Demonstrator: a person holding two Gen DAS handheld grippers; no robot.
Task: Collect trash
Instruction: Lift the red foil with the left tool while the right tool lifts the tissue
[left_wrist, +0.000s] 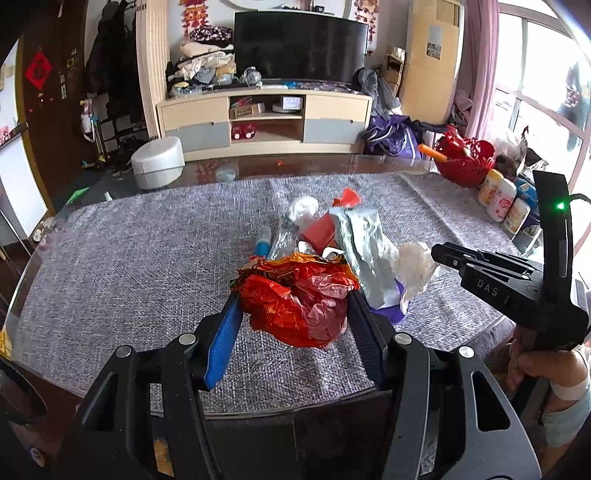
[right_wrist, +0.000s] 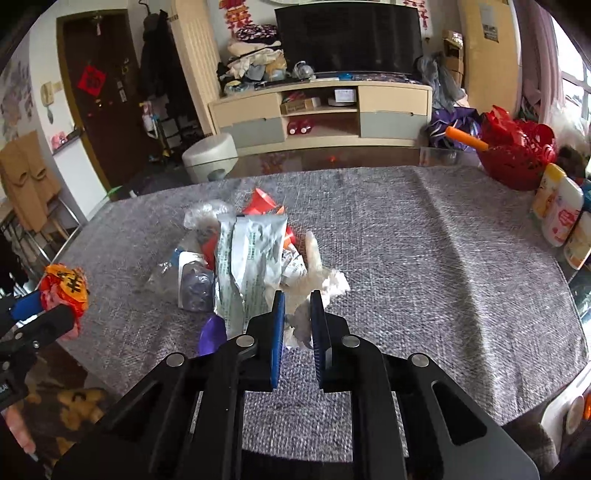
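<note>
The left claw (left_wrist: 293, 295) is squeezed on a crumpled red and orange bag (left_wrist: 295, 299). One finger presses each side of it. In the right wrist view the bag looks lifted off the desk (right_wrist: 443, 258), near the desk's left edge.

The right claw (right_wrist: 297, 314) is nearly closed around a white tissue (right_wrist: 317, 284). The tissue sits between the two blue pads (right_wrist: 277, 332). The gap is small, but I cannot tell for sure if the pads pinch it hard yet.

The rest of the trash is in a heap in the middle of the grey cloth. There is a long silver wrapper (right_wrist: 247, 258), a clear bottle (right_wrist: 177, 266), red scraps (right_wrist: 262, 201) and a purple piece (right_wrist: 212, 332). The tissue touches the silver wrapper on its right side.

To do this step well, I think the right claw should squeeze the tissue all the way before it lifts. Tissue is soft and thin, so a weak pinch may tear off only a bit. Lift slowly and straight up, so the silver wrapper does not get dragged along.

The left claw should keep its tight hold on the bag. The bag is puffy and slippery, so it could slide out if the fingers loosen.

The red basket (right_wrist: 517, 155) and the bottles (right_wrist: 561, 210) at the far right are well apart, so they are not in the way.
</note>
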